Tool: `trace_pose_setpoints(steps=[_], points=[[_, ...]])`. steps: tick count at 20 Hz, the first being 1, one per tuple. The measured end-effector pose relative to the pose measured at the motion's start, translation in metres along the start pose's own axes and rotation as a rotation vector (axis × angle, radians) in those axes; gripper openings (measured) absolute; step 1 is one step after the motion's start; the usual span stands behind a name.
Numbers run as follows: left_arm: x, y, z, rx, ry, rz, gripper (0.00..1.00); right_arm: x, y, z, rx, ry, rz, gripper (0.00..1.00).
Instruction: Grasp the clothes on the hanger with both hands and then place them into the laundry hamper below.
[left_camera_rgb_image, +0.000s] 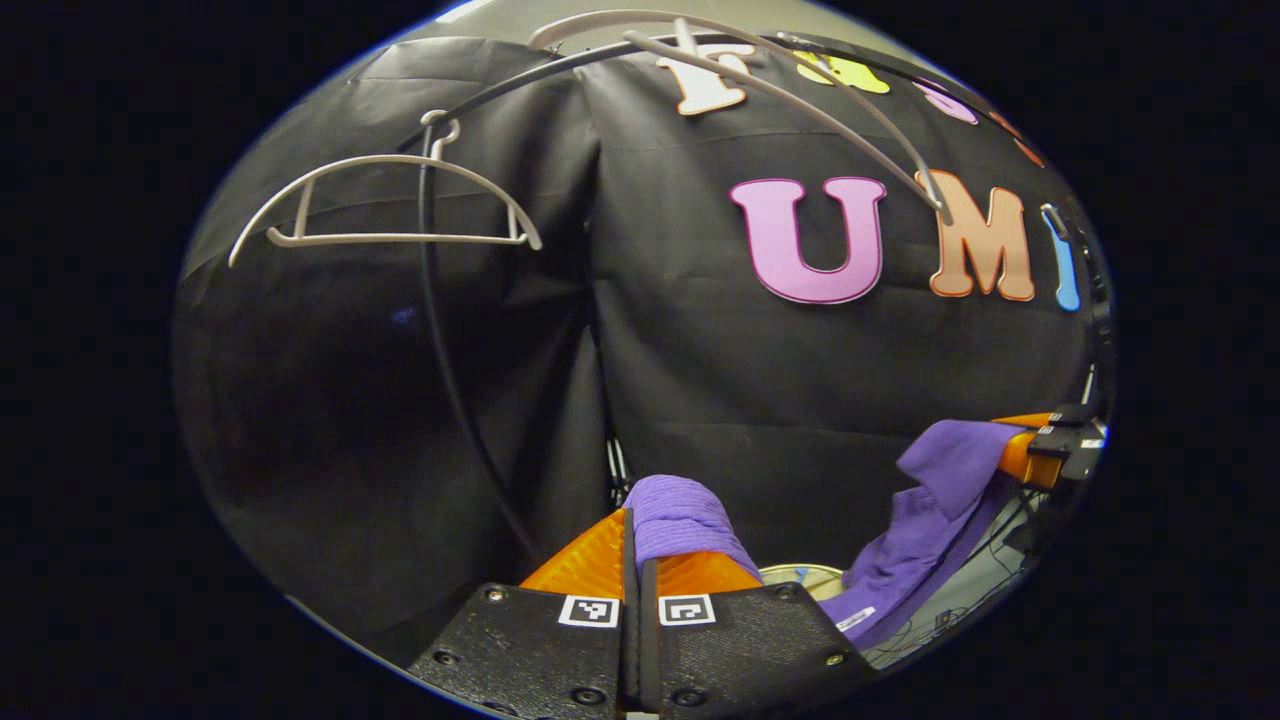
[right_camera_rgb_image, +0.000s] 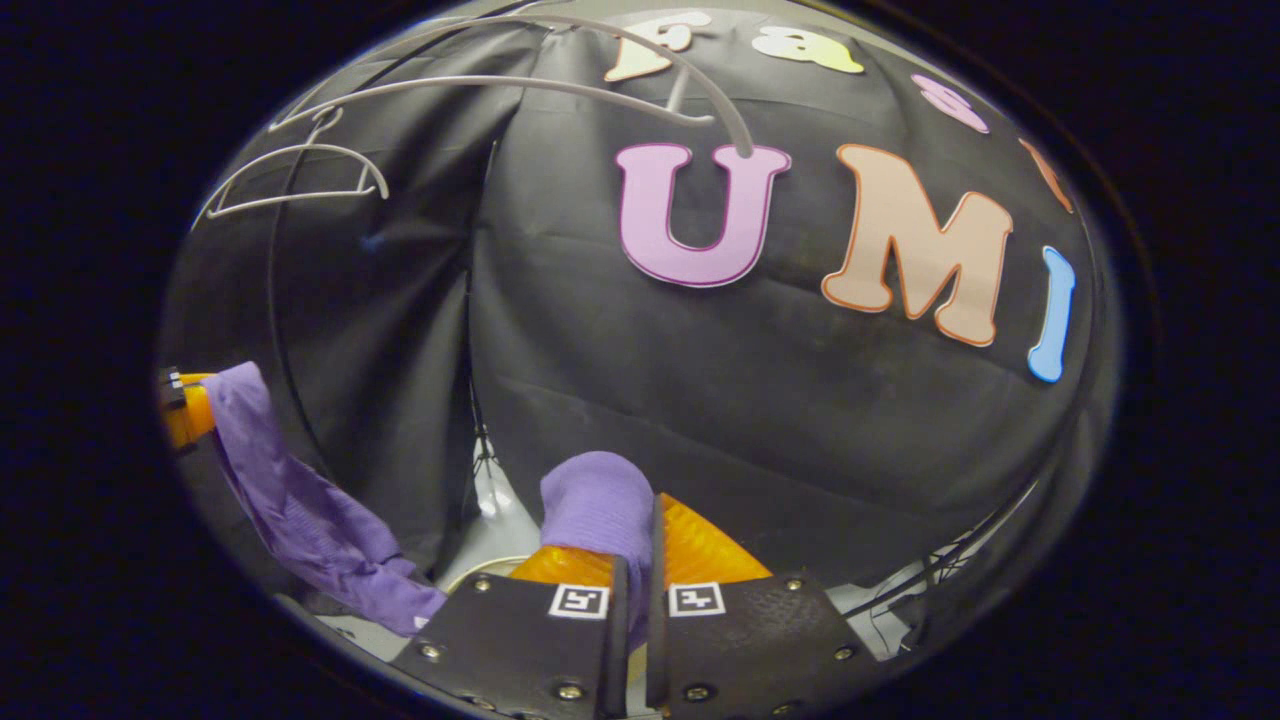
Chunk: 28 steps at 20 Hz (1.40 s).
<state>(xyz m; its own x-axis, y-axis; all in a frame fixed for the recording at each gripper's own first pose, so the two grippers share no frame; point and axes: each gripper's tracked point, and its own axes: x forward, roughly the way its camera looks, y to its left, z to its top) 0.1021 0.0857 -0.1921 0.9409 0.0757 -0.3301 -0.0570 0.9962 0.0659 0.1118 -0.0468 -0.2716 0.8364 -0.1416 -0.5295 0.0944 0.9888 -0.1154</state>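
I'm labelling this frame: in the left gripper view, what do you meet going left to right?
Empty hanger → rack pole → left tongs pinching the purple garment → hamper rim → hanging purple cloth → right tongs.

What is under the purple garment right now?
Under the purple garment, the left gripper view shows a pale round rim, possibly the hamper, plus floor cables. The cloth and the left claw cover the rest.

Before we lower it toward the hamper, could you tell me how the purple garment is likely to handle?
Probably floppy: the purple garment sags between the left claw and right claw. It looks light and thin, bunching at each grip. It may trail on release.
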Motion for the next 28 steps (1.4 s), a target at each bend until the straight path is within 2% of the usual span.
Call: trace_pose_setpoints(steps=[13,19,25,27,28], points=[[0.024,-0.101,-0.022,-0.018,0.065,-0.250,0.00,-0.016,0.035,-0.059,0.016,0.117,0.070,0.08],[0.028,-0.134,-0.043,-0.010,0.130,-0.339,0.01,-0.020,0.048,-0.074,0.026,0.160,0.106,0.08],[0.027,-0.146,-0.068,-0.014,0.201,-0.387,0.10,-0.021,0.050,-0.097,0.045,0.227,0.121,0.08],[0.027,-0.146,-0.077,-0.013,0.227,-0.385,0.18,-0.024,0.050,-0.106,0.054,0.259,0.123,0.08],[0.027,-0.146,-0.081,-0.015,0.238,-0.387,0.25,-0.025,0.048,-0.110,0.061,0.267,0.122,0.14]])
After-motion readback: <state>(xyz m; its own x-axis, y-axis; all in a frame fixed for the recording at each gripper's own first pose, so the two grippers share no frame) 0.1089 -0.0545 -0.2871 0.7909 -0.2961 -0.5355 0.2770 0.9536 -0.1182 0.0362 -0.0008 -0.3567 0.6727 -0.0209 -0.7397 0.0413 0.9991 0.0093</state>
